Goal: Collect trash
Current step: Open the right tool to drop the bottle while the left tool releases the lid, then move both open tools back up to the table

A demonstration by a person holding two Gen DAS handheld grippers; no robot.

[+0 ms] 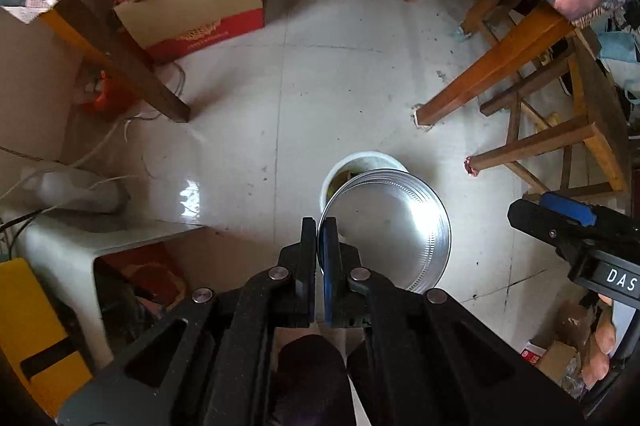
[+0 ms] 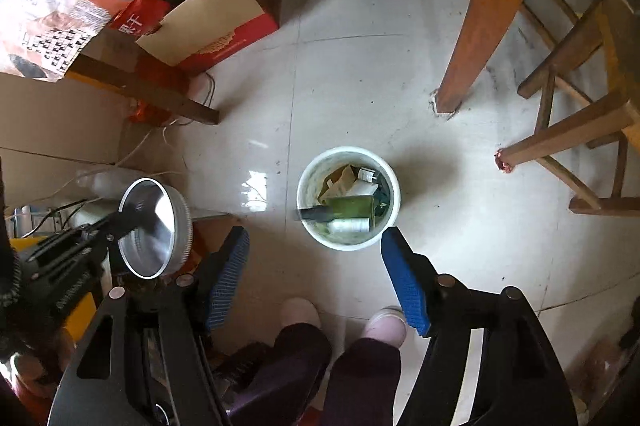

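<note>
The red flap of the cardboard box (image 1: 192, 5) has big white Chinese words on it. The last 2 read "果干". The same box (image 2: 216, 21) shows "干" in the right wrist view. A gold pattern with small print sits on its red band, too small to read. The right gripper (image 1: 576, 222) has a black label with white letters "DAS".

Open floor around bin
Floor (image 2: 352, 73) bare around white bin (image 2: 390, 181); table legs (image 2: 480, 37) right, cardboard box (image 2: 216, 21) far left.
</note>
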